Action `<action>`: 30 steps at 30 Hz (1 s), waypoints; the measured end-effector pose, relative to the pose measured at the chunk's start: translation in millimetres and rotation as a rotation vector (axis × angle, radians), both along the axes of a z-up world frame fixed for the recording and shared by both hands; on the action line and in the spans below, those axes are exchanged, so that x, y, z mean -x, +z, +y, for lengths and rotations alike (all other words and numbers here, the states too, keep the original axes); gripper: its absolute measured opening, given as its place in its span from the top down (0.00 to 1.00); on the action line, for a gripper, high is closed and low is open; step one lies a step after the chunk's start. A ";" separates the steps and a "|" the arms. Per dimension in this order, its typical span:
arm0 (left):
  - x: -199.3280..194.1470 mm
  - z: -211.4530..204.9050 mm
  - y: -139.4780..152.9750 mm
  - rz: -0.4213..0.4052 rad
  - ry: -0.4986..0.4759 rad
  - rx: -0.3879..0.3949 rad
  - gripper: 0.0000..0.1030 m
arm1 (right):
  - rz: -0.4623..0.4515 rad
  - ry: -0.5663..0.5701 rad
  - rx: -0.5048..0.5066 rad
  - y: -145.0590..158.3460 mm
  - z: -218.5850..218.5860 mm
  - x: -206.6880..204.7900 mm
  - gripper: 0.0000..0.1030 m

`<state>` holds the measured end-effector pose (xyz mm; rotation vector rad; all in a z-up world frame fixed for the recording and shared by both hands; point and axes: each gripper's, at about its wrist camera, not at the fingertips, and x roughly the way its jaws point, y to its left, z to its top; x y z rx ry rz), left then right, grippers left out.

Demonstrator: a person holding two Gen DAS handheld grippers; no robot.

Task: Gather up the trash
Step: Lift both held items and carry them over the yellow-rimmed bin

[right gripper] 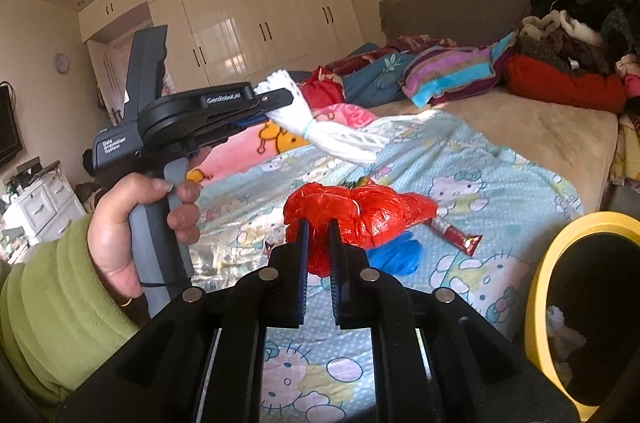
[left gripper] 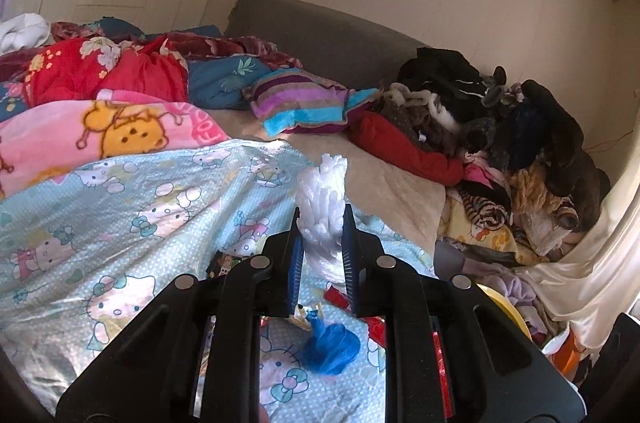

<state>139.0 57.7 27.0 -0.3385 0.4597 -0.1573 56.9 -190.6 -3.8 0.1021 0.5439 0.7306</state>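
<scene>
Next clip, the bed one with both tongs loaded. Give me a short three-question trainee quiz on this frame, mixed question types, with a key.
1. True or false: the left tongs are shut on the red plastic bag.
2. Multiple choice: where does the blue crumpled item lie? A) inside the yellow-rimmed bin B) on the Hello Kitty sheet C) between the right tongs
3. Fill in: the red snack wrapper on the sheet lies to the ____ of the red plastic bag in the right wrist view.

Key
1. False: the left tongs hold the white foam net; the right tongs hold the red bag.
2. B
3. right
</scene>
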 end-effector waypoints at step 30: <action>18.2 -56.0 17.2 -0.058 -0.132 -0.048 0.89 | -0.084 -0.235 -0.062 34.8 -81.3 0.3 0.93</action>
